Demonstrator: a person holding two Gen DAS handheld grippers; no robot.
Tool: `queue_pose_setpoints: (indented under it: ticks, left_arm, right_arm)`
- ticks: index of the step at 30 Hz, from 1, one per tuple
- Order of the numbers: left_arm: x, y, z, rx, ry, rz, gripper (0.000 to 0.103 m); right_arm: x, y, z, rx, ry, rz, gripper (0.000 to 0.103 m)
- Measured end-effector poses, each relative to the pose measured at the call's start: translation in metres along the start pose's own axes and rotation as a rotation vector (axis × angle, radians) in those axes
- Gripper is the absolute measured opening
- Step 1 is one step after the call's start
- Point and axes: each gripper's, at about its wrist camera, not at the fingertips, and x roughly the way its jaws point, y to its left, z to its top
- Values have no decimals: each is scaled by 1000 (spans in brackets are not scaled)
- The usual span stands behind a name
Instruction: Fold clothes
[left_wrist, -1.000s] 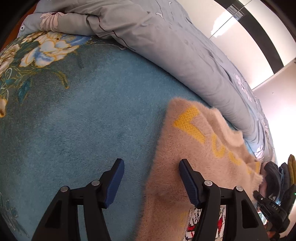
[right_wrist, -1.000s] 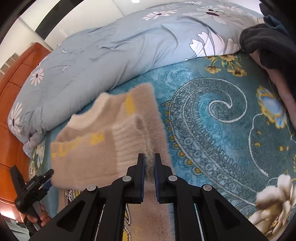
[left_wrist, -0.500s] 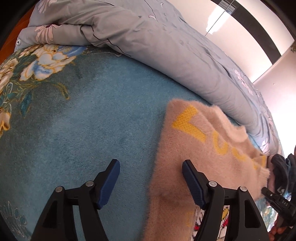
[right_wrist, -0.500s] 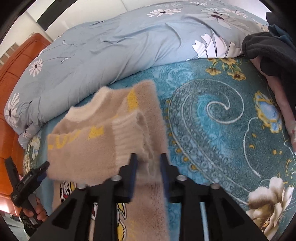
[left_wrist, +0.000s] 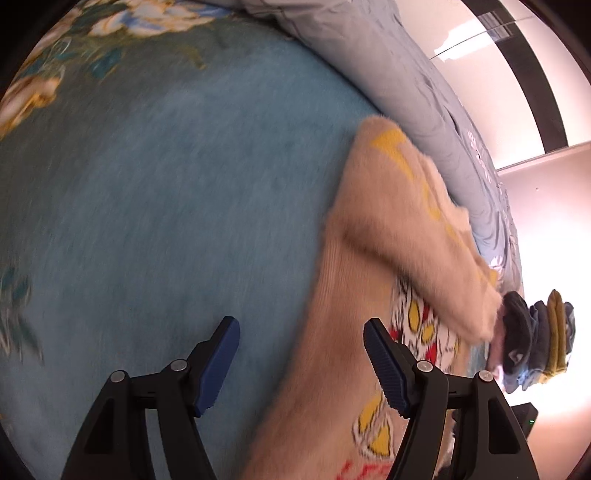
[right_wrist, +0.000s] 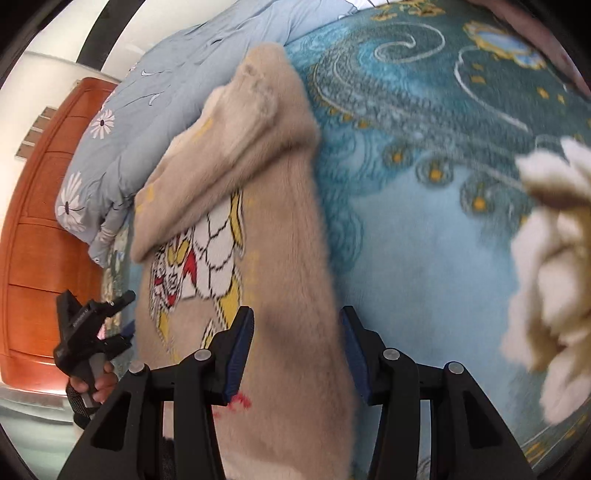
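A fuzzy beige sweater (right_wrist: 280, 229) with a white, yellow and red cartoon print lies flat on a blue patterned blanket (right_wrist: 424, 229). Its sleeves are folded across the chest. In the left wrist view the sweater (left_wrist: 369, 236) lies right of centre. My left gripper (left_wrist: 301, 343) is open and empty, low over the sweater's left edge. My right gripper (right_wrist: 297, 332) is open and empty, its fingers either side of the sweater's right edge. The left gripper also shows in the right wrist view (right_wrist: 92, 332), held in a hand.
A rolled light-blue floral duvet (left_wrist: 399, 74) lies along the far side of the sweater. A pile of dark and mustard clothes (left_wrist: 535, 339) sits at the right. An orange wooden headboard (right_wrist: 44, 221) stands at the left. A cream flower pattern (right_wrist: 550, 258) marks the blanket.
My right gripper opened and let go of the sleeve, which now lies folded across the chest. Both grippers pulled back toward the sweater's lower part.
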Motion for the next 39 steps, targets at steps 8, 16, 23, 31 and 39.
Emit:
queue_pose_setpoints:
  ticks: [8, 16, 23, 31, 39]
  left_arm:
    - [-10, -2, -60, 36, 108, 71, 72]
    - [-16, 0, -120, 95, 185, 127, 49]
    - [-29, 10, -147, 63, 184, 112, 12]
    - [-50, -15, -96, -26, 94, -96, 10]
    - [-85, -20, -25, -58, -45, -321, 10]
  right_arm:
    - [-6, -12, -29, 97, 24, 74, 49]
    - [-15, -12, -60, 140, 60, 76, 48]
    - [-18, -20, -79, 190, 121, 85, 11]
    - [-59, 11, -61, 111, 12, 264, 9]
    - [-81, 22, -25, 119, -86, 393, 9]
